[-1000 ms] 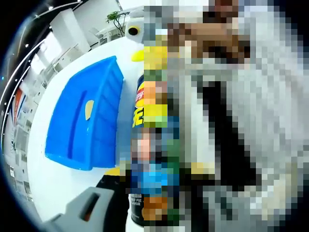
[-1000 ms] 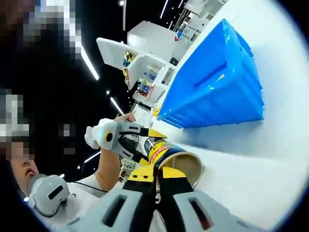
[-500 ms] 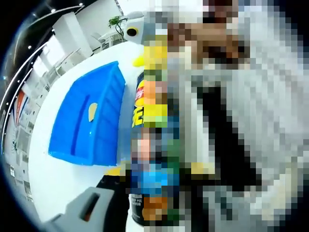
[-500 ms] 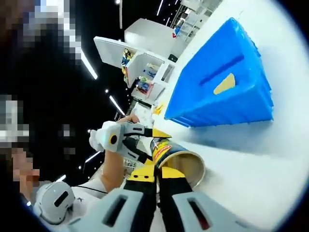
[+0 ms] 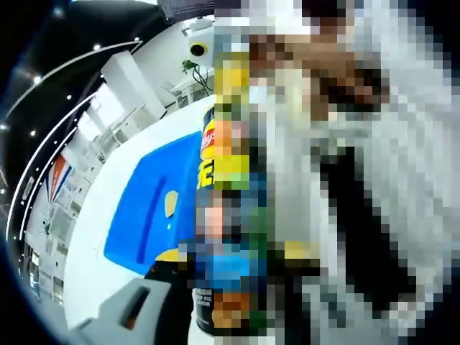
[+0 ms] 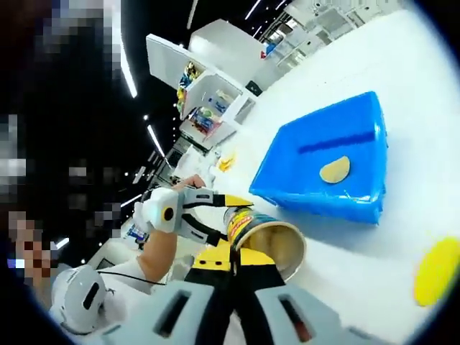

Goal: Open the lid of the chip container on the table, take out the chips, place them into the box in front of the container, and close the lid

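Chip container (image 6: 262, 241), open-mouthed and lidless, lies tilted above the white bench (image 6: 374, 266), with its open end facing the right gripper view. The left hand-held gripper (image 6: 215, 208) is clamped around the container body near the printed label; a person's hand (image 6: 169, 237) holds that gripper from behind. In the left gripper view the same chip container (image 5: 210, 151) stands up the centre of the picture between the jaws, its yellow and red label partly covered by mosaic patches, and the grey jaw of the left hand-held gripper (image 5: 208, 287) rises at the lower left beside the can's dark base.

The right hand-held gripper (image 6: 233, 269) points at the lower rim of the container's mouth. Its yellow-tipped black fingertips (image 6: 212, 260) sit close together, touching or nearly touching the rim; whether anything is pinched between them cannot be told.

The blue box (image 6: 363, 208) rests on the bench beyond the container, well apart from it. One pale yellow chip (image 6: 335, 169) lies on the box floor. In the left gripper view the blue box (image 5: 147, 215) appears left of the can with the chip (image 5: 171, 203) inside.

A round yellow lid (image 6: 437, 272) lies flat on the bench at the right, near the box's front corner.

White shelving units (image 6: 208, 79) stand in the background.
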A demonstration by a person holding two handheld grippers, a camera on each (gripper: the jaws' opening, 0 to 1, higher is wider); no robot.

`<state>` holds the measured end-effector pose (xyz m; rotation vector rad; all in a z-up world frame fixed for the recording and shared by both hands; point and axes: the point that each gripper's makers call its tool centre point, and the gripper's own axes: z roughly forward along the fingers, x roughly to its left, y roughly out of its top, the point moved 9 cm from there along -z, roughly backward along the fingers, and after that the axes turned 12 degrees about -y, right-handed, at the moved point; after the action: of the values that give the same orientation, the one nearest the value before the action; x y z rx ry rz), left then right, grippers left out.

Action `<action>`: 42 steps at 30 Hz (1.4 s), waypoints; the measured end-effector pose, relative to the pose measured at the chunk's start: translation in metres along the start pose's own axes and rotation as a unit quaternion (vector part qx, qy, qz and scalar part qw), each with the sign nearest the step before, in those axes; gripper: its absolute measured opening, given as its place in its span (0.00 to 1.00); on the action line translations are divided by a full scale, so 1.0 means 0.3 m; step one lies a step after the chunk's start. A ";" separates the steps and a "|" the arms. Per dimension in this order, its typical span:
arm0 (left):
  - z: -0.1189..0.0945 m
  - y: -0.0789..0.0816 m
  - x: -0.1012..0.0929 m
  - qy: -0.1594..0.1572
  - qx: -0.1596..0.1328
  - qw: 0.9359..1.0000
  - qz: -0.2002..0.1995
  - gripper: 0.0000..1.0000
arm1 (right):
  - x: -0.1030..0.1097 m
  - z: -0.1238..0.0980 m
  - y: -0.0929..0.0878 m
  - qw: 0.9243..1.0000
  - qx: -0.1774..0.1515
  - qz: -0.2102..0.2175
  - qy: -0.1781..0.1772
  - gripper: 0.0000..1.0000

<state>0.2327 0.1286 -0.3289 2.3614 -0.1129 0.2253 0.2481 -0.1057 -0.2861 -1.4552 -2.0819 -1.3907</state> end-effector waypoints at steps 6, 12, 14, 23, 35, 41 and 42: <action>0.044 0.049 -0.027 0.037 -0.071 0.996 -0.029 0.45 | 0.071 -0.087 0.075 0.994 0.029 -0.082 -0.067 0.01; 0.058 0.099 -0.016 0.064 -0.128 0.989 -0.045 0.45 | 0.181 -0.132 0.159 0.984 0.048 -0.139 -0.105 0.01; 0.065 0.108 -0.014 0.070 -0.142 0.986 -0.045 0.45 | 0.185 -0.141 0.176 0.980 0.060 -0.148 -0.115 0.01; 0.124 0.141 -0.014 0.104 -0.200 0.972 -0.067 0.45 | 0.251 -0.157 0.224 0.959 0.104 -0.198 -0.174 0.01; 0.209 0.176 -0.042 0.136 -0.303 0.935 -0.123 0.45 | 0.368 -0.123 0.236 0.938 0.130 -0.255 -0.195 0.01; 0.219 0.150 -0.048 0.123 -0.308 0.934 -0.135 0.45 | 0.358 -0.093 0.231 0.935 0.137 -0.260 -0.197 0.01; 0.222 0.147 -0.050 0.122 -0.307 0.934 -0.137 0.45 | 0.355 -0.085 0.228 0.934 0.142 -0.261 -0.199 0.01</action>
<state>0.2201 0.0507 -0.3487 1.6842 0.2360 0.2952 0.2468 -0.0596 -0.1654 -1.1827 -2.9452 -0.9162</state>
